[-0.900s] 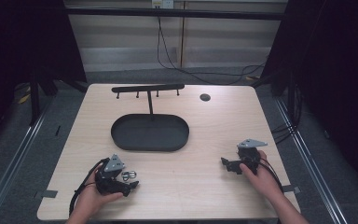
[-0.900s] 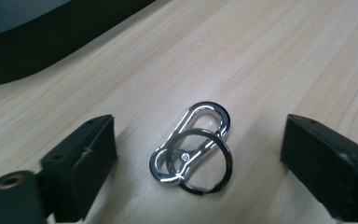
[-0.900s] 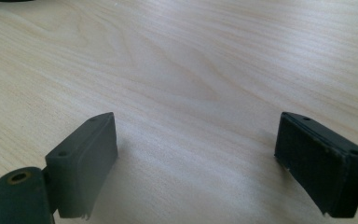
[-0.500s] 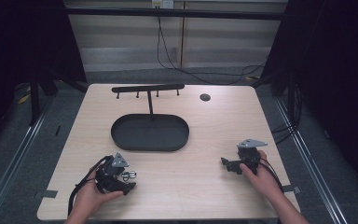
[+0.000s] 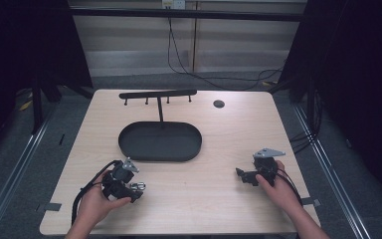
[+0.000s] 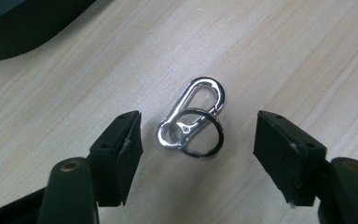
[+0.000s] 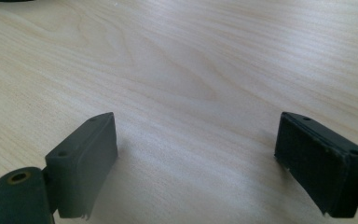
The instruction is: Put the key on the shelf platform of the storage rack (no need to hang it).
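Squarely between spread jaws, carabiner [image 6: 192, 114]

Table [image 5: 219, 149]: pale wood-grain top, rounded corners, seen from above. Black oval tray [image 5: 160, 141] sits on it, left of centre toward the far half. Behind the tray, a black rack [image 5: 157, 94] with a thin post and a crossbar carrying small pegs; how the post meets the tray or the table is hard to tell. Small dark round disc [image 5: 219, 103] near the far edge, right of the rack. Near the front left, a silver clip [image 6: 192, 111] lies flat on the wood with a dark ring [image 6: 200, 132] looped through its lower end.
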